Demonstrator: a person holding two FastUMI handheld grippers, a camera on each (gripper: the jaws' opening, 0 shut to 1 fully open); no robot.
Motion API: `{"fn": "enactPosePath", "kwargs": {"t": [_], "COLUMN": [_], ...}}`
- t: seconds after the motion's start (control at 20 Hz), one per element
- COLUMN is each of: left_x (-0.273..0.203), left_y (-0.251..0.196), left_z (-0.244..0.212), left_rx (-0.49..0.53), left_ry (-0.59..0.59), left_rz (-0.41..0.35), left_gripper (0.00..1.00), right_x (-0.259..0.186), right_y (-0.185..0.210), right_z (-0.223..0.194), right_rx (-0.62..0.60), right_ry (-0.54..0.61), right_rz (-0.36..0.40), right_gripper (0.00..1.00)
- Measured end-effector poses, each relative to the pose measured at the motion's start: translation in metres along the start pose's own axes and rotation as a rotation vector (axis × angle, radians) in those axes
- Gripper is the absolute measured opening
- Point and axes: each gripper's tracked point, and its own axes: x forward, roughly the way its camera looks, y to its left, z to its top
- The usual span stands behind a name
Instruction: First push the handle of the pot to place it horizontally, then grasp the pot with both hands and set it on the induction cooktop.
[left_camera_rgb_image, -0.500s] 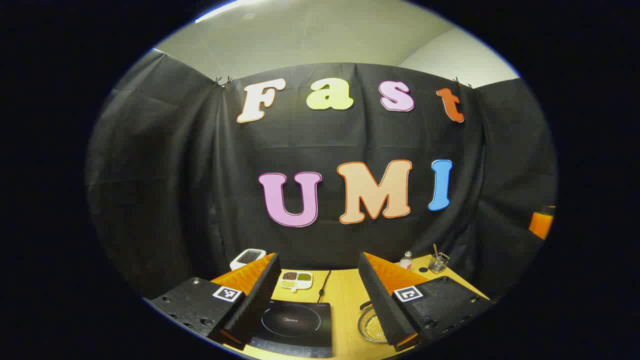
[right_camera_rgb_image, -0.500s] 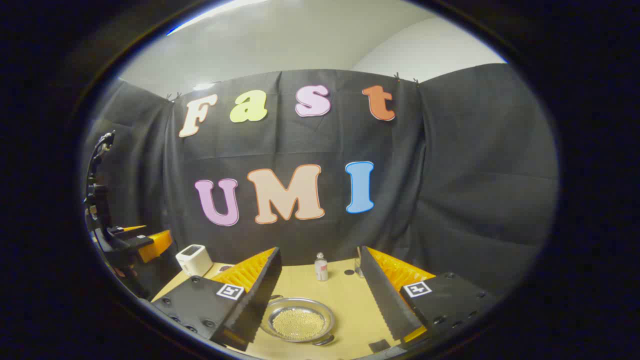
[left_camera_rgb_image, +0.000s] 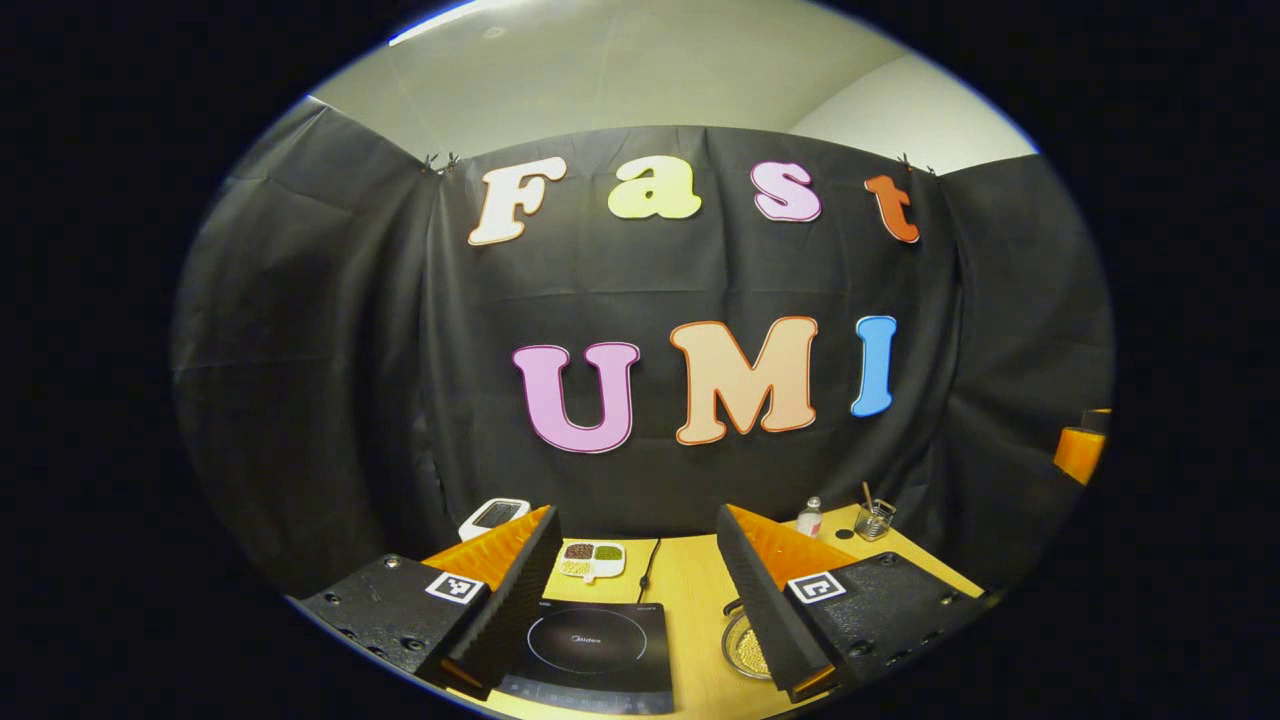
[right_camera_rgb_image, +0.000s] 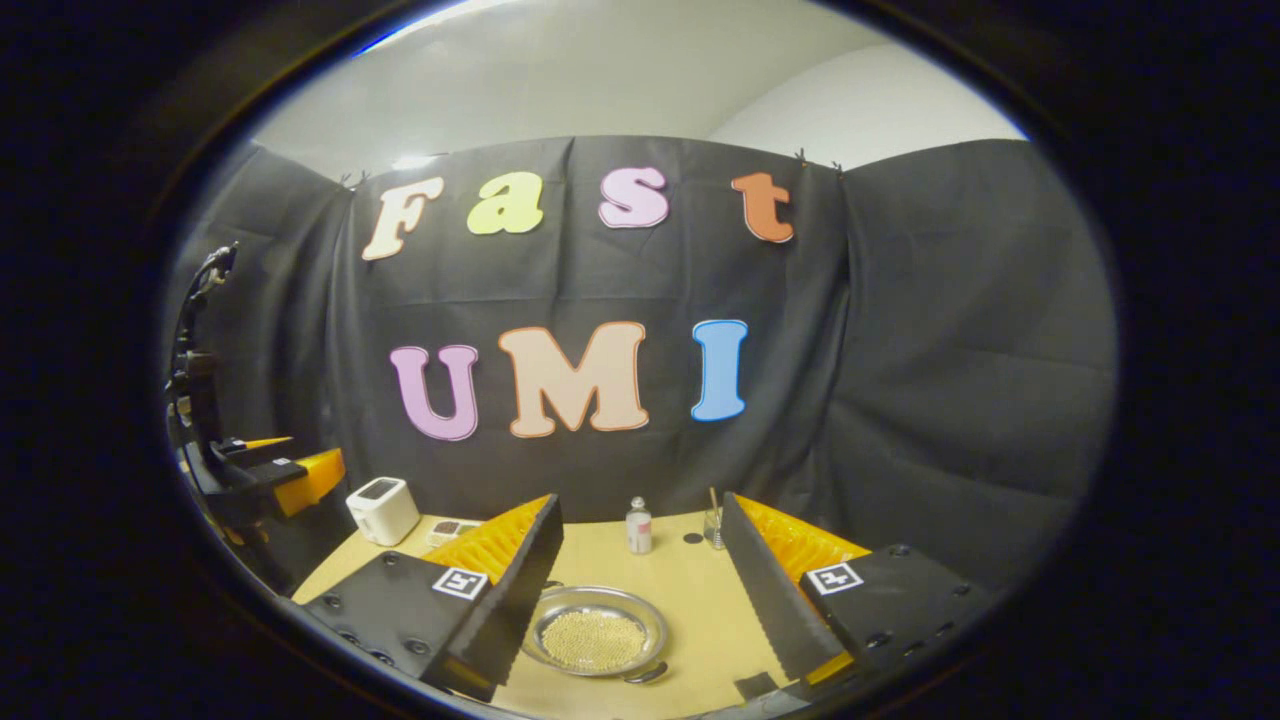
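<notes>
In the left gripper view, the left gripper (left_camera_rgb_image: 635, 600) hung above a wooden table (left_camera_rgb_image: 690, 585) with its jaws spread wide and nothing between them. Just beyond its fingers lay the black cooktop (left_camera_rgb_image: 590, 645), flat on the table. To the right of the cooktop, partly hidden behind one finger, sat the pot (left_camera_rgb_image: 745, 650), a shallow metal pan filled with small pale beads. Farther back were a small divided dish (left_camera_rgb_image: 592, 560) of grains, a white appliance (left_camera_rgb_image: 494, 515), a little bottle (left_camera_rgb_image: 810, 518) and a glass jar (left_camera_rgb_image: 873, 520) with a stick in it.

In the right gripper view, the right gripper (right_camera_rgb_image: 640, 600) also hung over the table (right_camera_rgb_image: 700, 590), jaws spread and empty. The pot (right_camera_rgb_image: 595, 640) sat on the table between its fingers, touching neither, with a short dark handle at its near rim. Beyond it stood the bottle (right_camera_rgb_image: 638, 528) and jar (right_camera_rgb_image: 713, 525), and to the far left the appliance (right_camera_rgb_image: 382, 510) and the left gripper (right_camera_rgb_image: 285, 478).
</notes>
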Motion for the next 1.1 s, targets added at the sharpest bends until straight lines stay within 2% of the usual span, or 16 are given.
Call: {"fn": "enactPosePath", "kwargs": {"t": [0.5,0.7,0.8,1.1], "left_x": [-0.003,-0.003,-0.004,-0.011], "left_y": [-0.019,-0.043,-0.051,-0.055], "left_z": [0.018,0.016,0.012,0.01], "left_rx": [0.037,0.006,-0.019,-0.054], "left_ry": [-0.007,-0.001,0.013,0.007], "left_rz": [0.057,0.053,0.057,0.135], "left_gripper": [0.91,0.94,0.93,0.93], "right_x": [0.04,0.06,0.068,0.094], "right_y": [-0.026,-0.041,-0.046,-0.046], "right_z": [0.015,0.015,0.012,-0.003], "right_rx": [0.042,0.041,0.038,0.049], "right_ry": [-0.006,-0.003,0.002,0.019], "right_rz": [0.075,0.095,0.111,0.203], "right_gripper": [0.94,0.94,0.94,0.94]}}
